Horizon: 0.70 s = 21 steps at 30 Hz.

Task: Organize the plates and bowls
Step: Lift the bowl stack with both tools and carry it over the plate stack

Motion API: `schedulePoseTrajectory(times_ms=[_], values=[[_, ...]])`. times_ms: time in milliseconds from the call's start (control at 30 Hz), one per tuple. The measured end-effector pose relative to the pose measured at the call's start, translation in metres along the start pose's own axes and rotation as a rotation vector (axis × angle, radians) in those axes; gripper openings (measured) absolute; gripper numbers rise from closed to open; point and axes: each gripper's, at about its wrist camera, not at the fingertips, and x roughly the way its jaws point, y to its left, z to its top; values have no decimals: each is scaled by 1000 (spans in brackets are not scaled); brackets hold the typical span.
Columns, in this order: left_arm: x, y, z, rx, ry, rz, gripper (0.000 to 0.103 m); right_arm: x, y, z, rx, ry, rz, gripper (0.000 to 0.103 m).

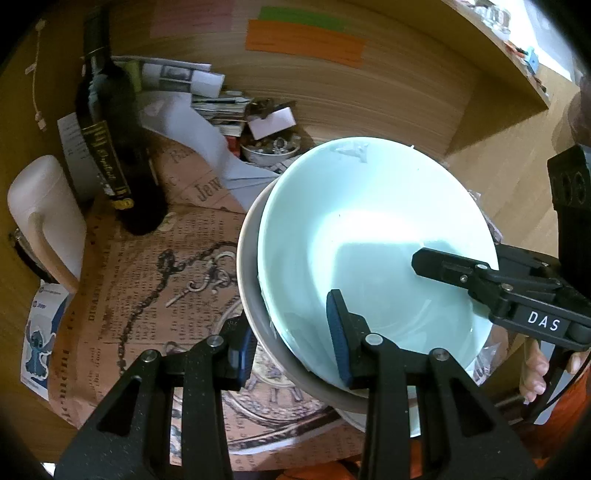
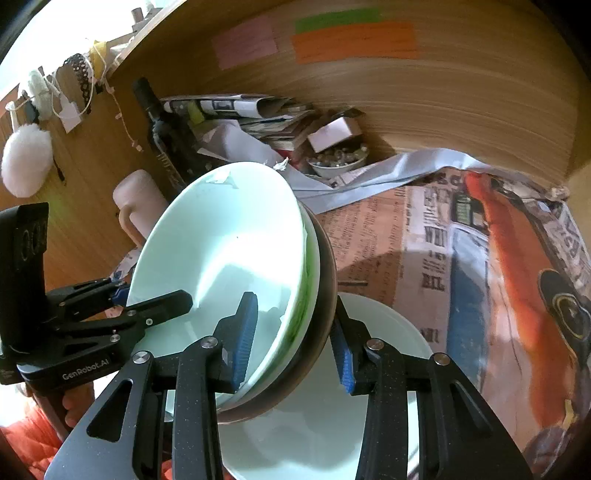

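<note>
While the stacked bowls are held tilted above the white plate, clear of the newspaper-covered table, the rims are clamped from opposite sides by the left gripper and right gripper, jaws closed on both rims. Both grips should be kept level and lowered together, so the inner bowl is not slid out.

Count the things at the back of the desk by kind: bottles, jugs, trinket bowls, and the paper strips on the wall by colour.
Dark bottle: 1
White jug: 1
Trinket bowl: 1
Pink strip: 1
Green strip: 1
Orange strip: 1
Total: 6
</note>
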Motion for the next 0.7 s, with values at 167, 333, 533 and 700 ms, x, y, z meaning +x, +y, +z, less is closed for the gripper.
schedulePoseTrajectory(times_ms=[167,333,533,700], values=[[2,-14,-4,22,3,-17,36,-11,-9,-9,13,-8,-20,35],[5,-29,-11,42,14,-34,36,-23,-18,-18,29,-12,-35,35],[6,-43,-17,58,20,-44,36,-31,-26,-28,42,-7,-44,35],[7,-51,-22,65,30,-47,36,-34,-31,-35,56,1,-48,35]])
